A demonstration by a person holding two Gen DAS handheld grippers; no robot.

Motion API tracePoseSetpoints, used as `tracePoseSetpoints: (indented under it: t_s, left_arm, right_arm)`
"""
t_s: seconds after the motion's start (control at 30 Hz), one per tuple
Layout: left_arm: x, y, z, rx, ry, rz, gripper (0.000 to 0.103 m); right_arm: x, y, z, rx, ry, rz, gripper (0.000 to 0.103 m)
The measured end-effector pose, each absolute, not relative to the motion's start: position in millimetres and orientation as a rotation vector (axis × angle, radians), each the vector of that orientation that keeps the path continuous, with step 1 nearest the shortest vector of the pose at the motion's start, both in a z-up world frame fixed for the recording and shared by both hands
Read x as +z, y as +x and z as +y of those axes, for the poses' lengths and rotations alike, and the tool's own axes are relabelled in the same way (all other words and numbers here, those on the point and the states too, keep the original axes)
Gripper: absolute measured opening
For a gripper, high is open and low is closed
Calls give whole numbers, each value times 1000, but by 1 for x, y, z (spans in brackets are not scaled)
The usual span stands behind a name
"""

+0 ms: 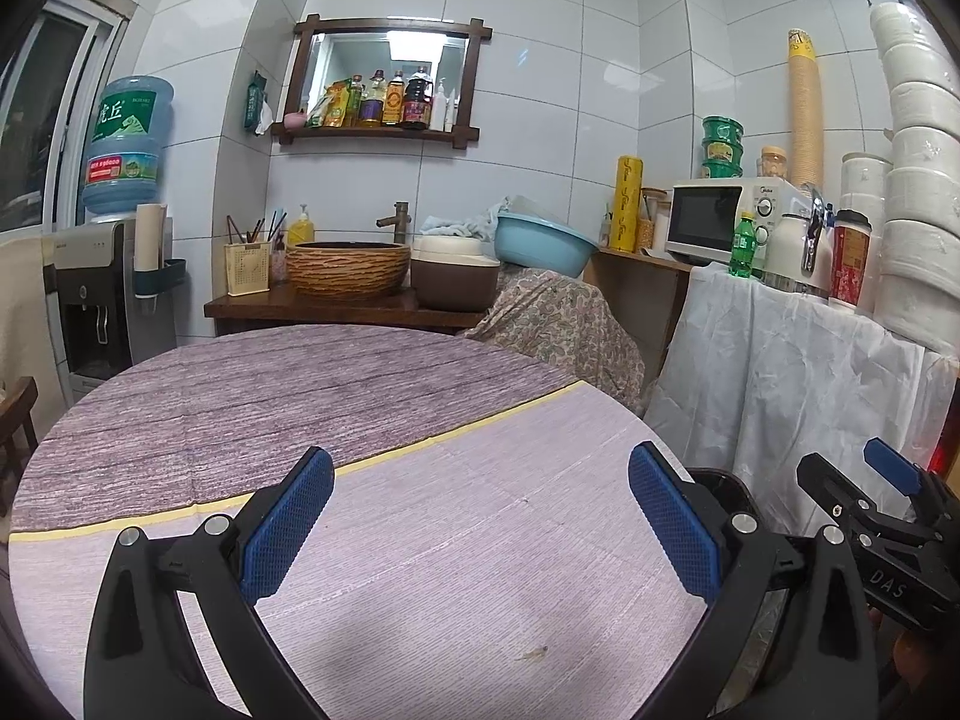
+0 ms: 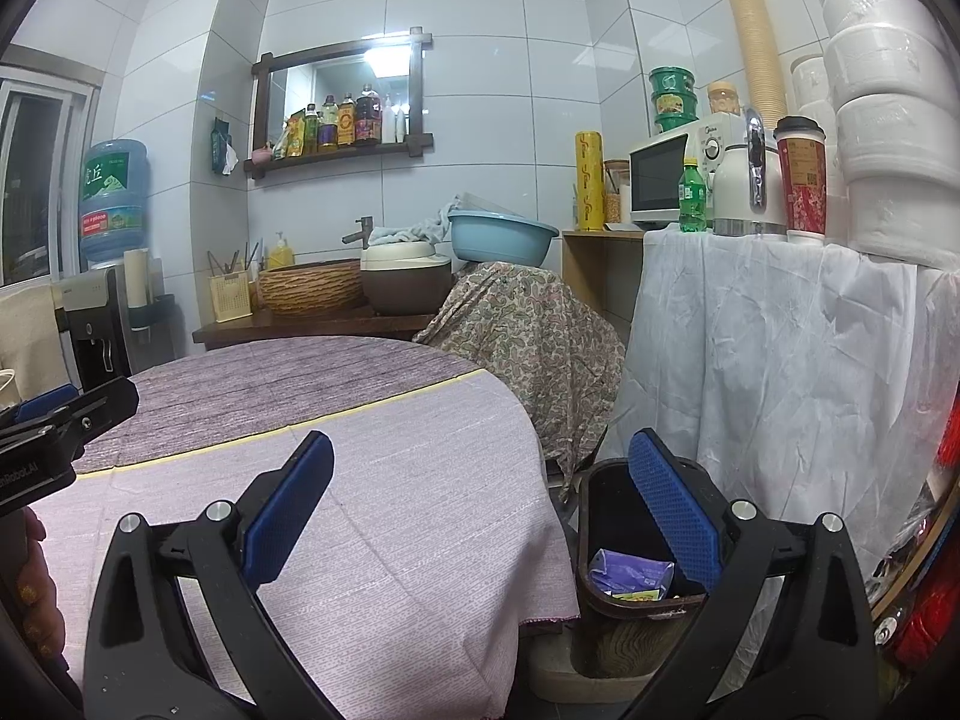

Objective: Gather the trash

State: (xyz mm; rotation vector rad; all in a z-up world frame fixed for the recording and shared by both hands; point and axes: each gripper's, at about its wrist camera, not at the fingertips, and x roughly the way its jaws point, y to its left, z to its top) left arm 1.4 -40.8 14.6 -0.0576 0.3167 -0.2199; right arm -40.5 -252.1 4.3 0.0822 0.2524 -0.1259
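A round table with a purple-grey cloth [image 1: 384,396] fills the left wrist view; it also shows in the right wrist view [image 2: 372,438]. My left gripper [image 1: 480,516] is open and empty above the cloth. My right gripper [image 2: 480,510] is open and empty at the table's right edge, over a dark trash bin [image 2: 606,612] on the floor. In the bin lie a purple wrapper [image 2: 630,573] and a small yellow-green wrapper [image 2: 639,596]. The bin's rim [image 1: 729,489] shows in the left wrist view behind the right finger. The right gripper [image 1: 888,510] also appears there at the right edge.
A small brown stain [image 1: 531,653] marks the cloth near me. A paisley-covered object [image 2: 534,330] stands behind the table. A white-draped stand [image 2: 768,348] on the right carries a microwave [image 2: 666,177], green bottle [image 2: 691,195], kettle and red cup [image 2: 801,180]. A water dispenser [image 1: 114,276] stands far left.
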Motion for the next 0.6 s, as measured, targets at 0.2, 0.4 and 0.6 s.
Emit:
tracePoseSetpoints:
  t_s: [0.2,0.4,0.6]
  left_arm:
    - [15,1,-41,-219,-58,317,98]
    - [15,2,-42,-217,-57,319,98]
    - [14,2,-41,-218,-58,321,98]
  right_arm:
    - [4,-40,-253,-125,80,253,97]
    - [4,-40,-252,-126,81,253,97]
    - [4,-40,-253,-126,80,253,97]
